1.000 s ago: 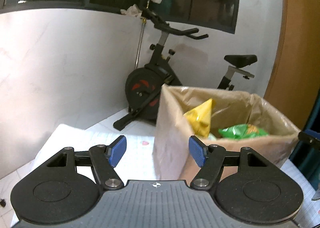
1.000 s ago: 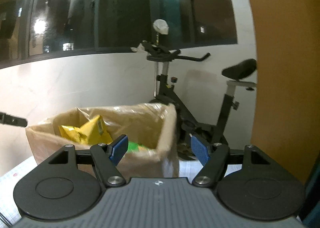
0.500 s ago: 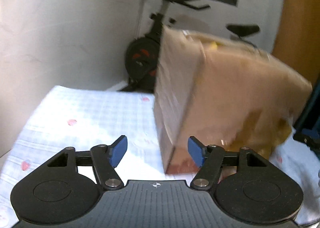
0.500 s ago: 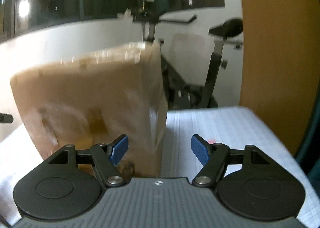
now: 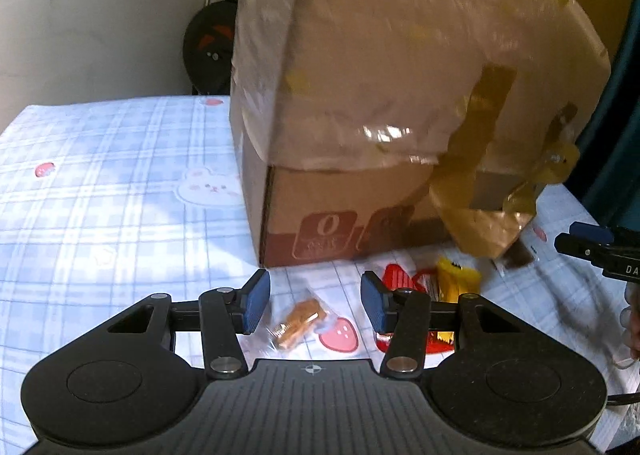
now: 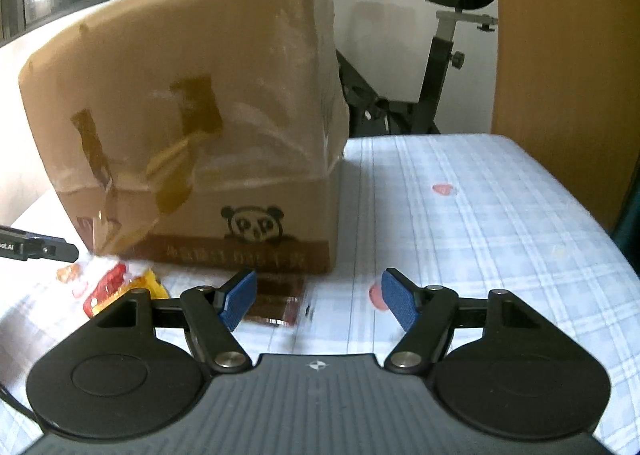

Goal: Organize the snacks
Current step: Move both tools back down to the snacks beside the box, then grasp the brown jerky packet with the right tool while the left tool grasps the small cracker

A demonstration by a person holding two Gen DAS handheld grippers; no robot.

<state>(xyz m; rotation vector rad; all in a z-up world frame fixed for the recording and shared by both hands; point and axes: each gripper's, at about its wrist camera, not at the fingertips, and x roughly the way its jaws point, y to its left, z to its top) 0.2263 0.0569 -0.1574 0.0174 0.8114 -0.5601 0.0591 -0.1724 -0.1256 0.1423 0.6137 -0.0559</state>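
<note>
A tall cardboard box (image 5: 380,103) wrapped in clear film stands on the checked tablecloth; it also shows in the right wrist view (image 6: 192,127). My left gripper (image 5: 315,305) is open and empty, low over a clear-wrapped brown snack (image 5: 298,323). A red packet (image 5: 400,277) and a yellow packet (image 5: 456,283) lie by the right finger. My right gripper (image 6: 319,297) is open and empty, near a dark brown packet (image 6: 276,301) in front of the box. Red and yellow packets (image 6: 116,285) lie to its left.
An exercise bike (image 6: 436,67) stands behind the table by the white wall. An orange-brown panel (image 6: 560,55) rises at the right. The tablecloth (image 6: 480,215) stretches to the right of the box. The other gripper's finger (image 5: 592,245) reaches in from the right edge.
Both grippers have dropped from level with the box's open top to just above the tablecloth. The snacks on the cloth have come into view. Both grippers stay open.
</note>
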